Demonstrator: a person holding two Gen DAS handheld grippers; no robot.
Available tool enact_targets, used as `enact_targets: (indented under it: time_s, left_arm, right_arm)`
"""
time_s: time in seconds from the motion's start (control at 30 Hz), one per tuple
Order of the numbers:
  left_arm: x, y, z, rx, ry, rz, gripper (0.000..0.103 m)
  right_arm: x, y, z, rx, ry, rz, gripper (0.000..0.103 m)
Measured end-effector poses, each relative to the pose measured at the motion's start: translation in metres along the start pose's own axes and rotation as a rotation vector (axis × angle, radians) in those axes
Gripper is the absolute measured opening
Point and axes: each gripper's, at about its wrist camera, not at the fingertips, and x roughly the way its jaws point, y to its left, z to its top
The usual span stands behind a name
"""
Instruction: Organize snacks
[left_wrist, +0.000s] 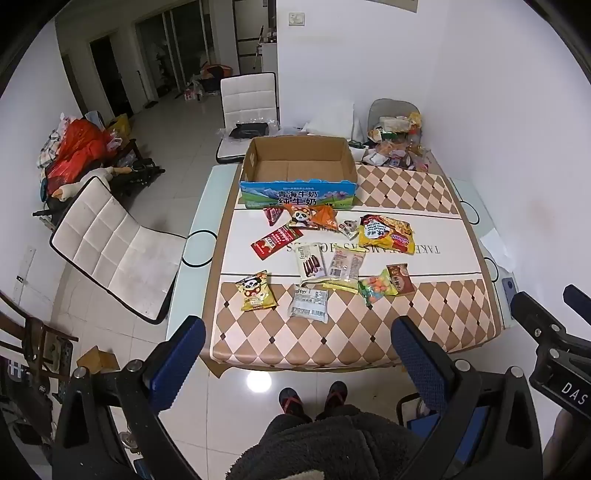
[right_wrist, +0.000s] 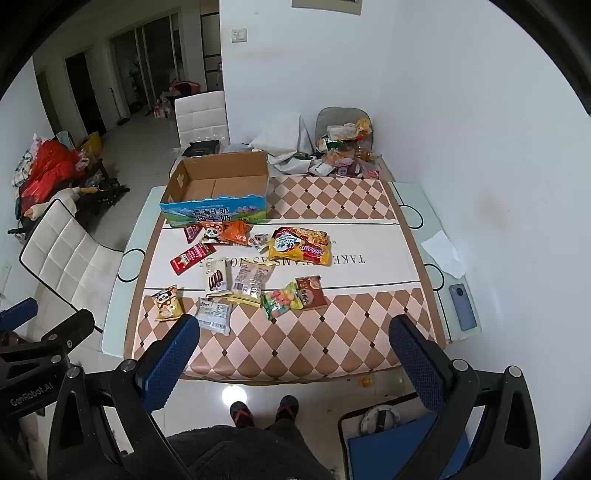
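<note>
Snacks lie scattered over the checked table mat (left_wrist: 351, 325) in front of me, none of them in the open cardboard box (left_wrist: 299, 173), which stands at the far side of the mat with its printed blue wall facing me. My left gripper (left_wrist: 295, 365) hangs above the near table edge with its blue fingers (left_wrist: 177, 365) spread as wide as they go and nothing between them; my right gripper (right_wrist: 291, 362) is just the same, wide apart and holding nothing. Nearest to me are a yellow panda packet (left_wrist: 255, 290) and a silver-white packet (left_wrist: 308, 303). Beyond them sit a cookie packet (left_wrist: 311, 264), a clear packet with a white label (left_wrist: 345, 267), a green bag of coloured sweets (left_wrist: 376, 290) and a brown packet (left_wrist: 401, 278) touching it. Closer to the box lie a red flat packet (left_wrist: 276, 240), a big yellow noodle bag (left_wrist: 388, 233) and an orange panda bag (left_wrist: 310, 218). A phone (right_wrist: 463, 306) rests on the table's right edge.
</note>
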Motion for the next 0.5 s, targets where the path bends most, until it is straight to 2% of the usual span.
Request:
enact_targets:
  time_s: [0.37,0.5]
  left_arm:
    - [-0.001,0.002,0.000,-0.007,-0.016,-0.008,0.103]
    - [-0.009,-0.008,0.013,-0.007,-0.023,-0.009,0.103]
  right_arm:
    - [-0.002,0.003,0.000,0.000,-0.008,-0.002,0.103]
    - [-0.006,0.000,0.003,0.001,-0.014,0.002,0.103]
